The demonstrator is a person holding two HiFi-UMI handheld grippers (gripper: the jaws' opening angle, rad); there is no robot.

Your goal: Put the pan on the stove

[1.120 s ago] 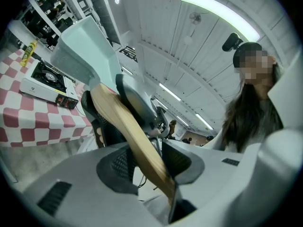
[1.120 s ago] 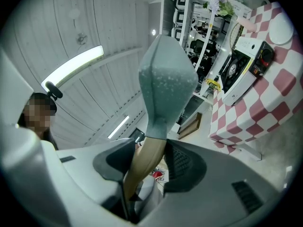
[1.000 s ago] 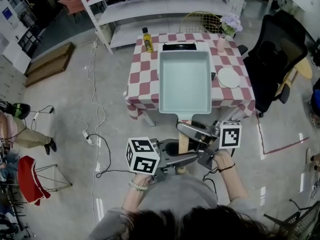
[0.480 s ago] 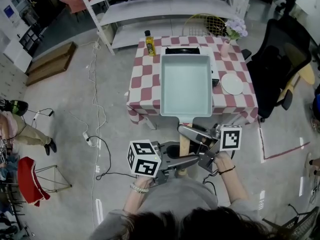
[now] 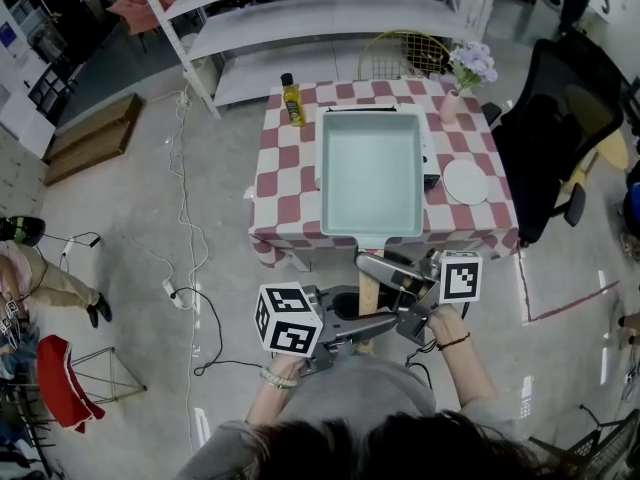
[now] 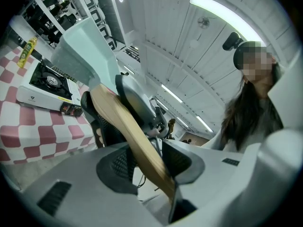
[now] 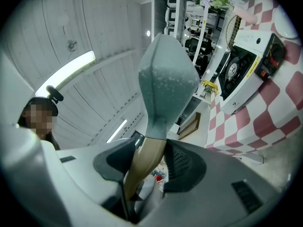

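Note:
A pale teal rectangular pan [image 5: 372, 173] with a wooden handle [image 5: 368, 288] hangs level above the checkered table [image 5: 285, 183]. Both grippers are shut on the handle: my left gripper [image 5: 367, 320] takes its near end and my right gripper [image 5: 374, 264] grips closer to the pan. In the left gripper view the handle [image 6: 128, 126] runs between the left gripper's [image 6: 149, 161] pads, and the white one-burner stove [image 6: 45, 86] stands on the table. The right gripper [image 7: 149, 163] view looks up the pan [image 7: 165, 79] with the stove [image 7: 244, 74] behind it. In the head view the pan hides nearly all of the stove.
On the table stand a yellow oil bottle [image 5: 291, 99], a white plate [image 5: 465, 181] and a vase of flowers [image 5: 452, 103]. A black office chair [image 5: 555, 118] stands to its right, a white shelf rack [image 5: 330, 8] behind. Cables [image 5: 190, 258] lie on the floor at left.
The pan has moved away from me over the table and now covers the stove's burner, which showed beyond its far rim a second ago. Both grips are unchanged.

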